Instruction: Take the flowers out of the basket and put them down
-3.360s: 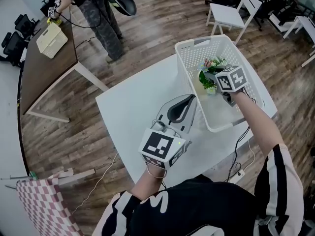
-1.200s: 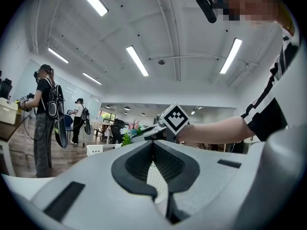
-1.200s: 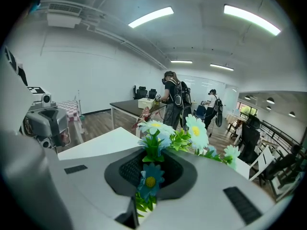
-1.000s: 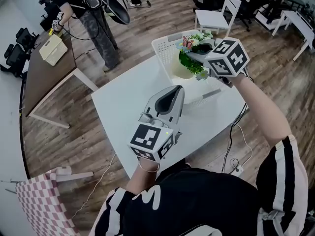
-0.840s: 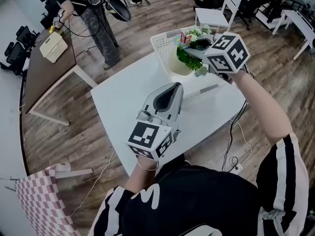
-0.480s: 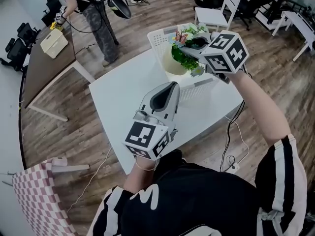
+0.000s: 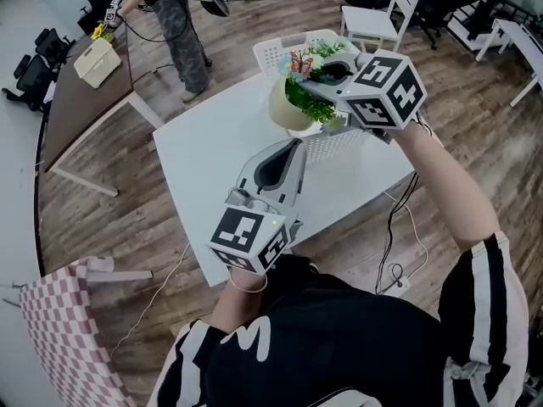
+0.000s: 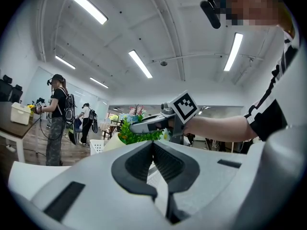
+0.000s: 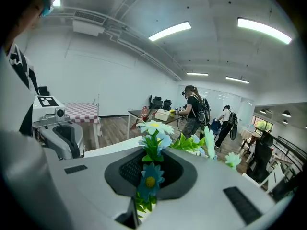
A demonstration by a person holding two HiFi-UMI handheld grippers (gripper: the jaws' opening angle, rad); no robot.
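A cream pot (image 7: pixel 283 108) of artificial flowers (image 7: pixel 310 100) with green leaves and a butterfly pick hangs in the air over the near left corner of the white basket (image 7: pixel 280 51). My right gripper (image 7: pixel 329 76) is shut on the flower stems. In the right gripper view, blue and white flowers (image 9: pixel 152 131) stick up between the jaws of the right gripper (image 9: pixel 151 163). My left gripper (image 7: pixel 287 149) hovers low over the white table (image 7: pixel 208 155) in front of the pot. It is shut and holds nothing, and its jaws meet in the left gripper view (image 8: pixel 153 145).
A person (image 7: pixel 182 24) stands at the back left beside a brown desk (image 7: pixel 81 100) with a cream box (image 7: pixel 95 60). A white chair (image 7: pixel 380 19) stands behind the basket. A checked cloth (image 7: pixel 59 329) lies at the lower left. Cables (image 7: pixel 392 227) trail off the table's right edge.
The right gripper has lifted the flowers out of the basket and carried them up and to the left. The left gripper has stayed shut over the table.
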